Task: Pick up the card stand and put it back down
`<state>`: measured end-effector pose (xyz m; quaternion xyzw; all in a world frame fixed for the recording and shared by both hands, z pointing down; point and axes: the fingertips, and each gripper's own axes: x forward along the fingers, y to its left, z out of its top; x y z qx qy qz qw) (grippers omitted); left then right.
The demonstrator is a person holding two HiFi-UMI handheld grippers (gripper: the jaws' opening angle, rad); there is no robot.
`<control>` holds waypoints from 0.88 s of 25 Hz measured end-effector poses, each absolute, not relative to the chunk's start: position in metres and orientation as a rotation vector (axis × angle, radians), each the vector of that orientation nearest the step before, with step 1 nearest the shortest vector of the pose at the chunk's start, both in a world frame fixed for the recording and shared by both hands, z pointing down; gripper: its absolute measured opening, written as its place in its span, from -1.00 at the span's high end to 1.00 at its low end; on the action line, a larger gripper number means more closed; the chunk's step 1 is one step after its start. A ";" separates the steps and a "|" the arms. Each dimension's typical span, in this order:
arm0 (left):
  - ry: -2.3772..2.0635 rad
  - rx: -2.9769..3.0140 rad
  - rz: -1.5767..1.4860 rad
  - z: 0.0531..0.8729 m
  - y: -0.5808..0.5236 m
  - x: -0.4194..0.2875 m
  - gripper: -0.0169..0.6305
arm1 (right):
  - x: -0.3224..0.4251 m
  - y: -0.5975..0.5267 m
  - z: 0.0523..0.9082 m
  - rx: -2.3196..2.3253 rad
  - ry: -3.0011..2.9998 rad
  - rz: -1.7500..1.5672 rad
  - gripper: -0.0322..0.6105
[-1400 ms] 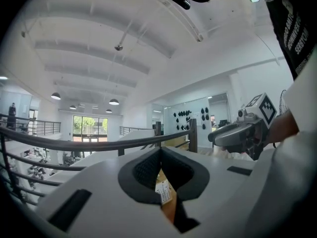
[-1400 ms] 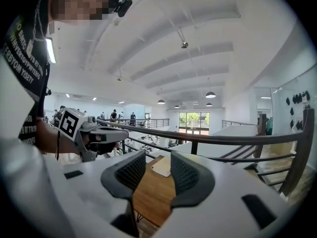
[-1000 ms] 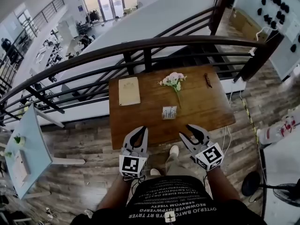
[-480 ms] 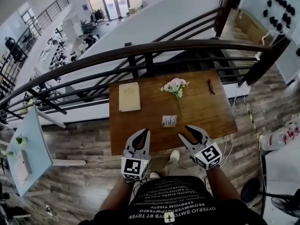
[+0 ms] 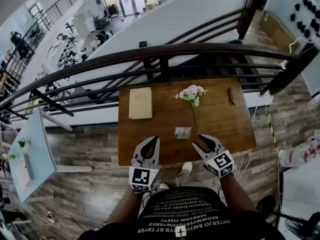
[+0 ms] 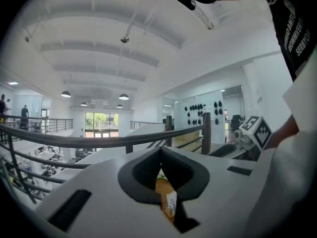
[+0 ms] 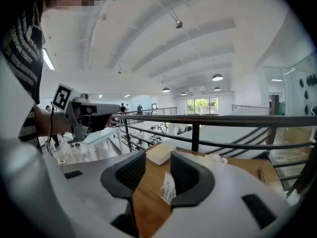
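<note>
Waiting card stand (image 5: 183, 132): small and upright with a printed card in it, on the near part of the table and untouched. It is just ahead of the right claw and off to the right of the left one. In the right gripper view (image 7: 168, 187) it shows in the gap between the jaws but farther out, not between the pads.
Right claw (image 5: 204, 141): jaws clearly apart with nothing in them, and wide enough, I'd say, to slip round the stand. It points slightly down and inward at the stand, which looks like lining up for the grab.
Left claw (image 5: 149, 145): tips closed together and empty. Its own view (image 6: 161, 152) shows only the hollow behind the tips, with the stand (image 6: 171, 204) glimpsed through it. It hangs over the table's near edge, probably just kept out of the way.
Table (image 5: 150, 134): brown wood, pushed against the railing, with the person standing at its near side.
Book (image 5: 140, 103): pale and closed, lying flat at the far left, well apart from the stand.
Flowers (image 5: 191, 94): a pink bunch lying beyond the stand, the stem pointing back toward it.
Railing (image 5: 165, 54): dark bars behind the table, with an open hall below.
Step in hand: the approach; the lift hasn't begun.
</note>
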<state>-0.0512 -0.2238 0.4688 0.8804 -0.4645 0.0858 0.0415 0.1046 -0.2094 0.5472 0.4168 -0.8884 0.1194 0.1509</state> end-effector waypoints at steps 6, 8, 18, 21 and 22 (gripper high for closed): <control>-1.430 2.691 0.273 0.471 -0.235 -0.045 0.87 | 0.111 -0.221 0.589 1.122 -2.489 0.405 0.39; -1.434 2.686 0.272 0.472 -0.240 -0.046 0.88 | 0.111 -0.225 0.600 1.100 -2.477 0.412 0.39; -1.440 2.678 0.312 0.470 -0.257 -0.040 0.88 | 0.112 -0.238 0.651 0.998 -2.415 0.462 0.36; -1.446 2.662 0.319 0.471 -0.260 -0.043 0.88 | 0.113 -0.240 0.668 0.966 -2.386 0.478 0.35; -1.446 2.662 0.319 0.471 -0.261 -0.043 0.88 | 0.114 -0.241 0.672 0.959 -2.380 0.478 0.35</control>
